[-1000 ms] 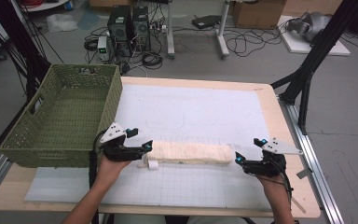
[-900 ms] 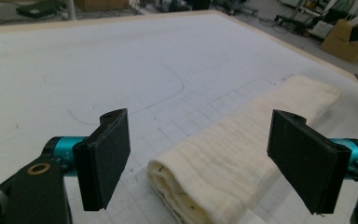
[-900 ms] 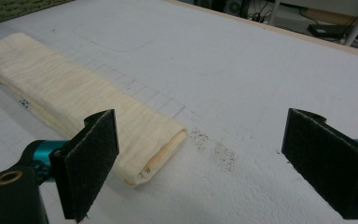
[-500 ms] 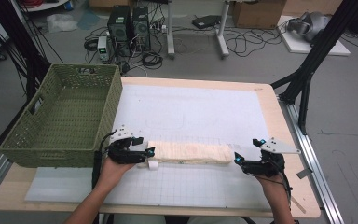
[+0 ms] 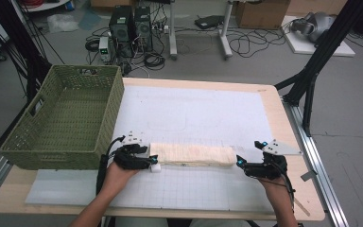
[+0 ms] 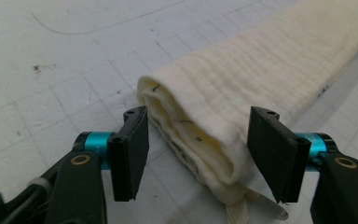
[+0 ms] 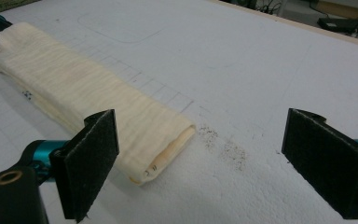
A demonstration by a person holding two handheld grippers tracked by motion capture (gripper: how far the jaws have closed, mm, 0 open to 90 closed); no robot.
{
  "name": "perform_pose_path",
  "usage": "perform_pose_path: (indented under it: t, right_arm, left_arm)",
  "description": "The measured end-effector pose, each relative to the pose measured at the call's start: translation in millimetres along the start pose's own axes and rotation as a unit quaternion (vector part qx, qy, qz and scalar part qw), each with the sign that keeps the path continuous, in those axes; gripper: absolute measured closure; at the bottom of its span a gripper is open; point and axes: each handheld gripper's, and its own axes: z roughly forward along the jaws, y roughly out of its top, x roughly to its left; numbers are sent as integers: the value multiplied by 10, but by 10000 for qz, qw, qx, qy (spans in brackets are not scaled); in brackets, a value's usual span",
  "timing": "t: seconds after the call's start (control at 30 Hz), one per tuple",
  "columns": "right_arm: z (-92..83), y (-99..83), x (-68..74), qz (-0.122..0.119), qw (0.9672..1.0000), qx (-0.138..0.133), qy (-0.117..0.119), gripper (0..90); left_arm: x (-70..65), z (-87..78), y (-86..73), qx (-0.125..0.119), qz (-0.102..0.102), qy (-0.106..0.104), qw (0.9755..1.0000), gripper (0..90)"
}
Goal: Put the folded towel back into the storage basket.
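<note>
Here, left gripper (image 6: 198, 154) jaws, just closing, straddle folded cloth (image 5: 191, 154) end, prob. unpinched; right gripper (image 7: 214, 168) spread wide. Next: pinch both ends.

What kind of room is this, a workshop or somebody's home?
Probably a lab or workshop: black desktop computer towers stand on the grey floor amid tangled black cables, and a black metal camera frame flanks the light wooden table.

Even, soft overhead light leaves faint shadows. The high view is grainy and soft. Both gripper views blur toward their edges.
</note>
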Motion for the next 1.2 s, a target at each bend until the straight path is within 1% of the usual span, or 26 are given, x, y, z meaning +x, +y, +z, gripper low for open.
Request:
perform_pose_path:
  t: [0.03, 0.07, 0.13, 0.2, 0.23, 0.27, 0.37, 0.4, 0.43, 0.47, 0.53, 0.57, 0.67, 0.7, 0.77, 0.83, 0.87, 0.93, 1.0, 1.07, 1.13, 1.17, 1.2]
  right_arm:
    - [1, -3, -3, 3, 10000, 7, 7, 101]
    - [3, -4, -3, 16, 10000, 9, 8, 102]
    - [5, -5, -5, 10, 10000, 13, 4, 102]
    - [10, -7, -1, -2, 10000, 10, 7, 102]
    - [10, -8, 1, 2, 10000, 18, 6, 102]
    - [12, -9, 4, -10, 10000, 34, 22, 102]
    - [18, -11, 10, -42, 10000, 70, 40, 102]
    - [24, -12, 14, -44, 10000, 69, 48, 101]
    - [28, -12, 17, -51, 9999, 86, 63, 102]
    - [35, -12, 23, -59, 9999, 104, 75, 102]
    - [51, -14, 35, -64, 9998, 148, 107, 102]
    - [66, -16, 39, -26, 9998, 170, 142, 102]
    - [109, -24, 46, 99, 9993, 209, 279, 102]
    - [132, -29, 55, 91, 9992, 243, 295, 102]
    - [177, -38, 86, 48, 9989, 340, 327, 103]
    - [219, -42, 126, 12, 9985, 388, 378, 105]
    - [235, -41, 148, -11, 9984, 413, 386, 119]
    - [258, -47, 198, -64, 9982, 414, 420, 192]
    - [280, -60, 230, -117, 9981, 465, 386, 216]
    - [316, -88, 247, -83, 9977, 547, 397, 283]
    - [354, -115, 253, -44, 9970, 670, 383, 319]
    - [370, -125, 250, -62, 9967, 718, 378, 329]
    - [387, -137, 253, -29, 9960, 798, 410, 351]
  left_arm:
    - [-8, 6, 0, 39, 45, 16, 10000, 424]
    - [-28, 11, 1, 71, 142, 77, 9998, 434]
    - [-52, 13, 12, 126, 216, 126, 9996, 455]
    - [-70, 14, 19, 172, 312, 131, 9993, 504]
    - [-79, 13, 20, 184, 317, 103, 9993, 512]
    - [-84, 13, 20, 185, 328, 99, 9992, 541]
    - [-89, 11, 23, 227, 320, 31, 9992, 593]
    - [-95, 11, 25, 236, 317, -37, 9992, 630]
    - [-99, 11, 25, 250, 358, -91, 9990, 671]
    - [-110, 13, 24, 240, 383, -100, 9989, 705]
    - [-119, 13, 28, 251, 425, -135, 9987, 748]
    - [-118, 14, 28, 246, 423, -147, 9987, 762]
    - [-113, 14, 24, 224, 454, -180, 9986, 778]
    - [-114, 14, 22, 212, 429, -181, 9987, 778]
    - [-113, 13, 22, 212, 458, -177, 9986, 778]
    - [-107, 13, 17, 191, 423, -190, 9987, 775]
    - [-104, 14, 13, 171, 392, -194, 9989, 773]
    - [-96, 13, 9, 160, 377, -203, 9990, 771]
    - [-96, 14, 8, 154, 368, -209, 9990, 770]
    - [-93, 14, 7, 148, 364, -216, 9990, 770]
    - [-91, 15, 4, 136, 334, -227, 9991, 769]
    - [-90, 15, 4, 131, 325, -230, 9991, 769]
    - [-89, 14, 3, 138, 328, -231, 9991, 769]
